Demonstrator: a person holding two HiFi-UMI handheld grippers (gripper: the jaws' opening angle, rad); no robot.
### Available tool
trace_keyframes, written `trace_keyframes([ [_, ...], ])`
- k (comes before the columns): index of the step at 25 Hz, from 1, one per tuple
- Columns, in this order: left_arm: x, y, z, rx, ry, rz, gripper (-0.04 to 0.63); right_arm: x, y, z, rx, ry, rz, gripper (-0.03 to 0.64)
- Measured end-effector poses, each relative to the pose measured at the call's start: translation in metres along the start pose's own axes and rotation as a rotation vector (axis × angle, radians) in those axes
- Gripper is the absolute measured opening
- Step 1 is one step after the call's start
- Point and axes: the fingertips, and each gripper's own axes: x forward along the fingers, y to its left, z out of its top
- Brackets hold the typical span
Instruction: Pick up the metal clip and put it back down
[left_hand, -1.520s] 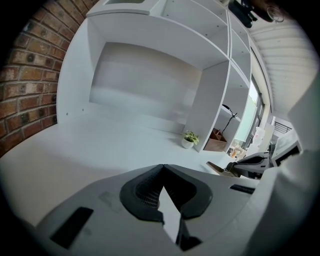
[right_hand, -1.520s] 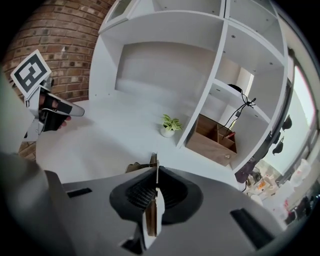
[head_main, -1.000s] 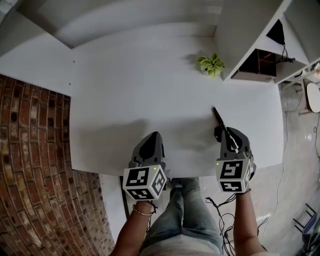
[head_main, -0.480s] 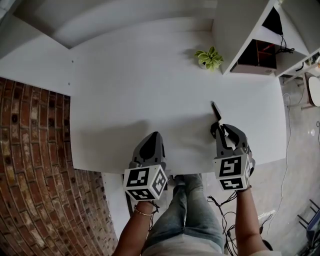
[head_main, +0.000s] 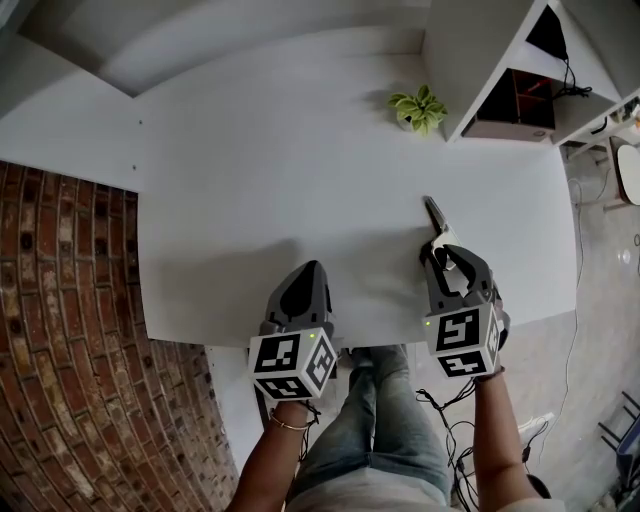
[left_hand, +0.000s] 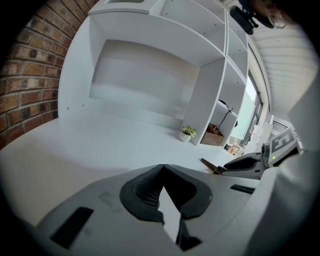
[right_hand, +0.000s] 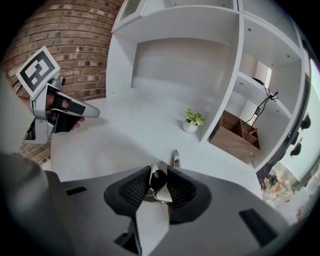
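The white table (head_main: 280, 170) presented an open, bare surface ahead of both grippers. Its near edge ran beneath them. A brick wall (head_main: 60, 300) bordered the left side, and a white shelf unit (head_main: 470, 60) closed the far right corner beside a small potted plant (head_main: 419, 108). The table top was smooth and matte. The metal clip (right_hand: 175, 158), a narrow silvery strip, was clamped between the ribbed black pads (right_hand: 133, 188) of the right gripper (right_hand: 159, 175), with its far end projecting forward past the jaw tips. The left gripper (left_hand: 162, 169) had its jaws together on nothing, well apart from the clip.
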Motion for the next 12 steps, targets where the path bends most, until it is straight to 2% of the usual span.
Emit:
trace_keyframes([
  [12, -0.0045, 0.0073, 0.0056, -0.005, -0.006, 0.000, 0.005, -0.0006, 0.0037, 0.0015, 0.033, -0.002, 0.017, 0.113],
])
